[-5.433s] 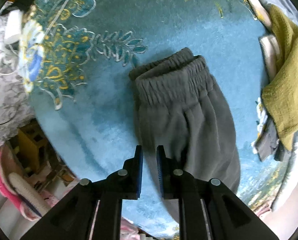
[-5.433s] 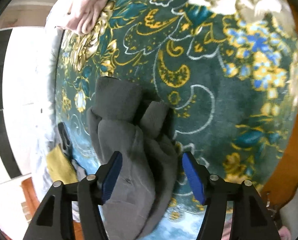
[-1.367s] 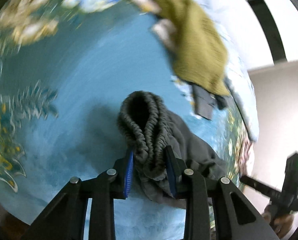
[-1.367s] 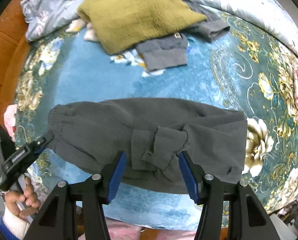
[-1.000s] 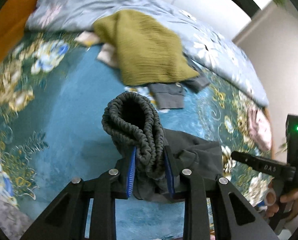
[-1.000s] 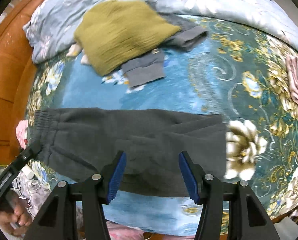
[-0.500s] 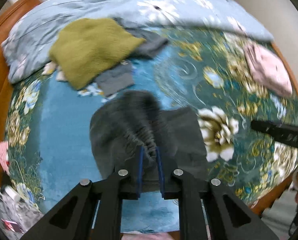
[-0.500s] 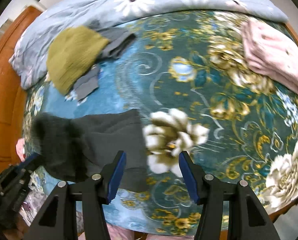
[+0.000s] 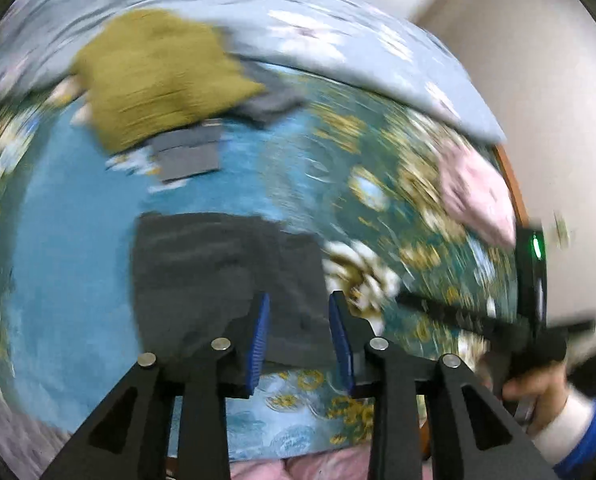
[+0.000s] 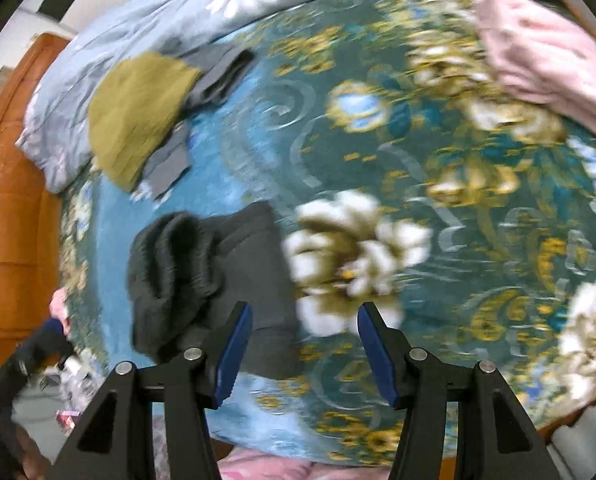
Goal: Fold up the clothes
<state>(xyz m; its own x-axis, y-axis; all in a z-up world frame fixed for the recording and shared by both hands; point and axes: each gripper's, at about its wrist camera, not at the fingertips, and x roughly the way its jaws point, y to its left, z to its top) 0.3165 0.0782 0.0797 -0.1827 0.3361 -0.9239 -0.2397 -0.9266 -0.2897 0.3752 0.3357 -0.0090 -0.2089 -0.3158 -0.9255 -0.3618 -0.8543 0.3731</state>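
The grey trousers [image 10: 217,276] lie folded, waistband end at 9 o'clock, long axis across. Left gripper [image 9: 300,338] and right gripper [image 10: 304,354] are both spread apart, holding nothing.

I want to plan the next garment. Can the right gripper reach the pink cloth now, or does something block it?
Probably yes. The right gripper is open and empty, and only bare blanket lies between it and the pink cloth. The grey pants lie off to its left, out of the way.
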